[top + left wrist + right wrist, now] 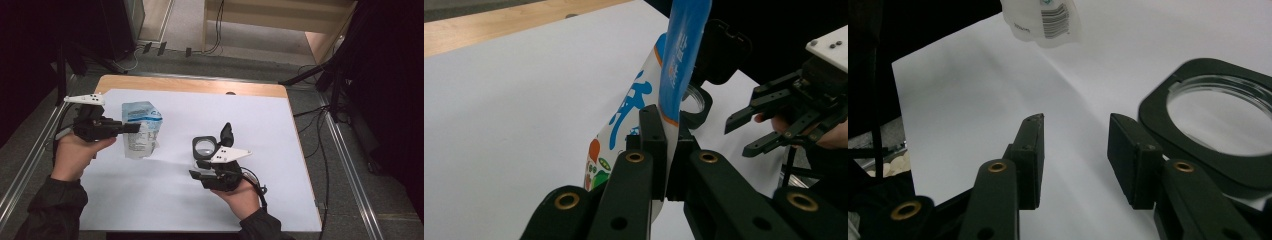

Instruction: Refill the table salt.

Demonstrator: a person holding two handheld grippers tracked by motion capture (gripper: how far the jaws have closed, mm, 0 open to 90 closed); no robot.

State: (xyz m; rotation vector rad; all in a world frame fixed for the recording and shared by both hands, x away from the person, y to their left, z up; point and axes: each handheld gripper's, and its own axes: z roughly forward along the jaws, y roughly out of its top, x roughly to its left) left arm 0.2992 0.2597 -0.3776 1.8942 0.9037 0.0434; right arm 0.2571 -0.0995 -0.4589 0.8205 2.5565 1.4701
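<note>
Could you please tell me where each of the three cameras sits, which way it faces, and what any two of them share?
High view: above the person's side, looking forward and down on the white table; both hands, left claw and right claw show.
Left gripper view: rides the left claw, facing its jaws shut on the printed pouch; the right claw shows beyond.
Right gripper view: rides the right claw, jaws apart, beside the magnifier.
Shared: all three show pouch and magnifier.

A wooden table [190, 85] carries a white sheet [150, 200] over most of its top. A black-framed folding magnifier [205, 146] rests on the sheet.
</note>
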